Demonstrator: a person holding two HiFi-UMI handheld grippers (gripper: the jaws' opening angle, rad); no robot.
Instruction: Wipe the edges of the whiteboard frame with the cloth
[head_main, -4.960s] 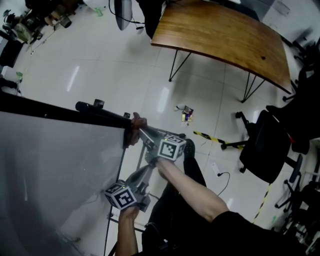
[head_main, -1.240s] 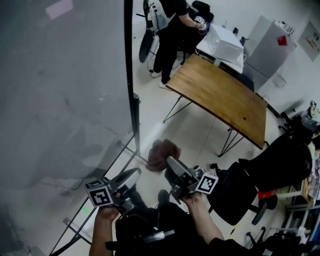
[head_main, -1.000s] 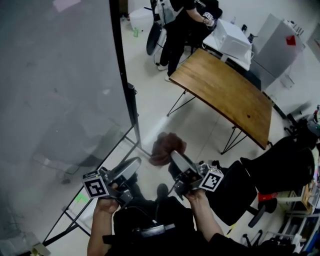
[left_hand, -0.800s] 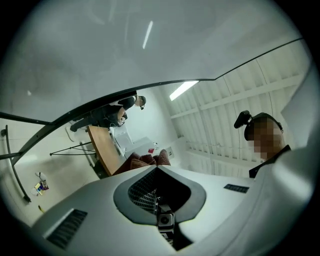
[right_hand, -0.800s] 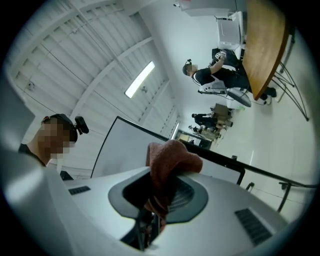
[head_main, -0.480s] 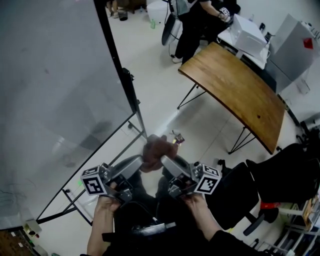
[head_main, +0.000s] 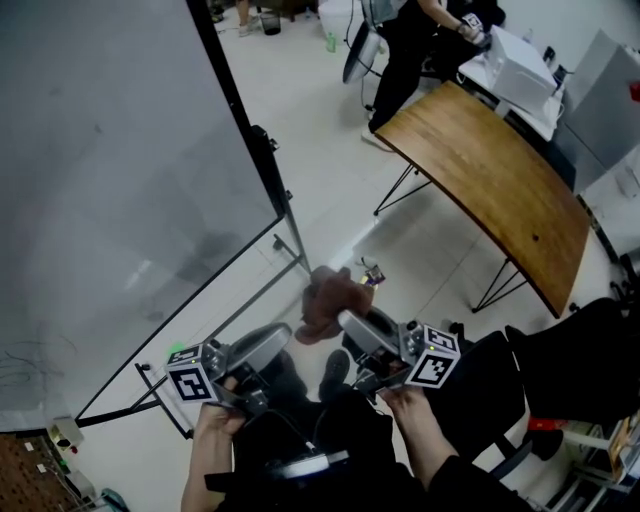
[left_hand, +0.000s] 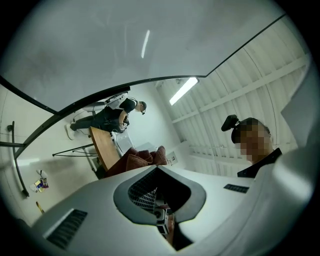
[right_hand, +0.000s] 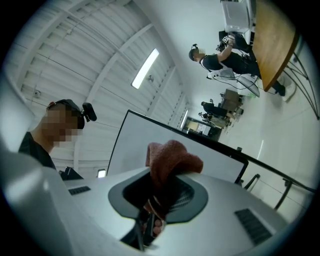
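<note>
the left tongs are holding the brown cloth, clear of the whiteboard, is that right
No: it is the right tongs that hold the brown cloth, clear of the whiteboard, as the right gripper view shows. The left tongs hold nothing.

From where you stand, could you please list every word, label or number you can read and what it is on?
None can be read in any view.
Cubes on the left gripper and right gripper: square marker patterns, no words.
Whiteboard: faint scribbles near its lower corner, too faint to read.
Small item on the floor: too small to read.
</note>
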